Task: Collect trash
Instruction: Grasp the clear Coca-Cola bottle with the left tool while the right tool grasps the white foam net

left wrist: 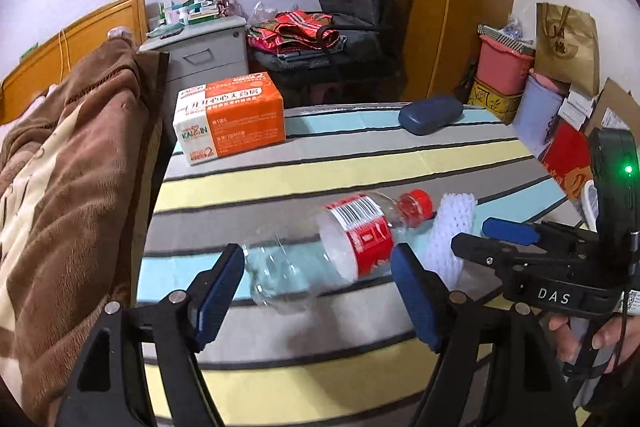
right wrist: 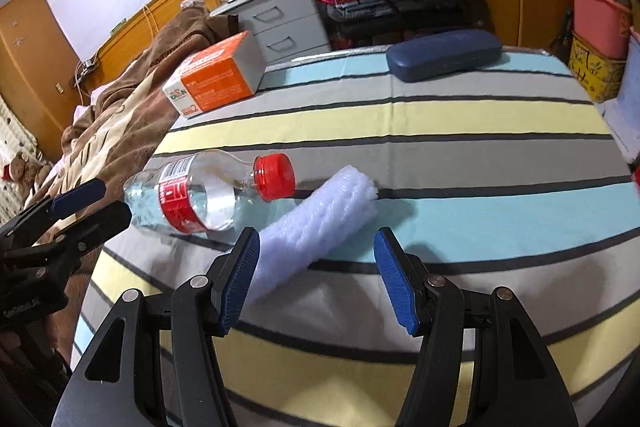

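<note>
Left wrist view: the left hand-held gripper [left wrist: 318, 291] is hanging with jaws apart around a clear plastic bottle [left wrist: 320, 247] lying on the striped worktop [left wrist: 360, 155], while the right hand-held gripper [right wrist: 316, 277] is gaping over a white foam sleeve [right wrist: 320, 223] beside it.

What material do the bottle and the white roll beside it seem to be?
Bottle: thin clear plastic, glossy, since the stripes show through it; red plastic cap. White roll: probably soft foam netting, matte, with a ribbed mesh surface; blur leaves it uncertain.
</note>
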`<action>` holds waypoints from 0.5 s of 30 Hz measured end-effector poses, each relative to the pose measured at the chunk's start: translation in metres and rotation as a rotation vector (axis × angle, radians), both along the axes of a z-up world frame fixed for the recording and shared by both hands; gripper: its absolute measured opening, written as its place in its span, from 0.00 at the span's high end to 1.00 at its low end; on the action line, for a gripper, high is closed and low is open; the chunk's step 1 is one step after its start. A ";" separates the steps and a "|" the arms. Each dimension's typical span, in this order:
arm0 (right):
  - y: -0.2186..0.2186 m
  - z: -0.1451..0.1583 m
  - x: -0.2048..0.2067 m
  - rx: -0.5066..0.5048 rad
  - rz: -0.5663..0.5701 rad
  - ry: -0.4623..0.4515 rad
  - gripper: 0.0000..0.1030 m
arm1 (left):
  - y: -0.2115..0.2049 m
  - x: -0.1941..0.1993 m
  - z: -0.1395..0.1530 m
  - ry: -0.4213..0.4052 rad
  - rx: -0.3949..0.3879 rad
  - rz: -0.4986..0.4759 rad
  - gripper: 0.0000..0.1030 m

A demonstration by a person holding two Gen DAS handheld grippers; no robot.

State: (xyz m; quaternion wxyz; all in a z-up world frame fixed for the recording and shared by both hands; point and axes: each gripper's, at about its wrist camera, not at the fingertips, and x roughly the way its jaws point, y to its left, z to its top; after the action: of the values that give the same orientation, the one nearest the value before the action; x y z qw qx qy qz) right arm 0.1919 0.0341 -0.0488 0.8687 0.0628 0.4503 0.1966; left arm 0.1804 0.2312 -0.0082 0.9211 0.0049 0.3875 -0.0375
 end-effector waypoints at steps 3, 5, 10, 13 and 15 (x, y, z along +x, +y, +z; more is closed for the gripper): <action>0.007 -0.003 0.005 -0.013 0.015 0.018 0.40 | -0.002 0.011 -0.002 0.010 -0.007 -0.050 0.25; 0.009 -0.005 0.007 -0.010 0.020 0.032 0.38 | -0.003 0.019 -0.004 0.030 -0.001 -0.064 0.25; 0.004 -0.009 0.016 0.061 0.016 0.092 0.37 | -0.002 0.031 -0.010 0.042 -0.004 -0.091 0.25; 0.010 -0.007 0.015 0.031 0.043 0.079 0.37 | 0.003 0.037 -0.014 0.058 -0.013 -0.095 0.24; 0.011 -0.008 0.016 0.036 0.053 0.076 0.37 | 0.006 0.040 -0.014 0.060 -0.031 -0.101 0.23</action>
State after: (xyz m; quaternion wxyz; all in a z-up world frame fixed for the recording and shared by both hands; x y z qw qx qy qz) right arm 0.2081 0.0450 -0.0570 0.8441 0.0742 0.4810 0.2251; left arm 0.2206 0.2376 -0.0221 0.9058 0.0092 0.4138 -0.0902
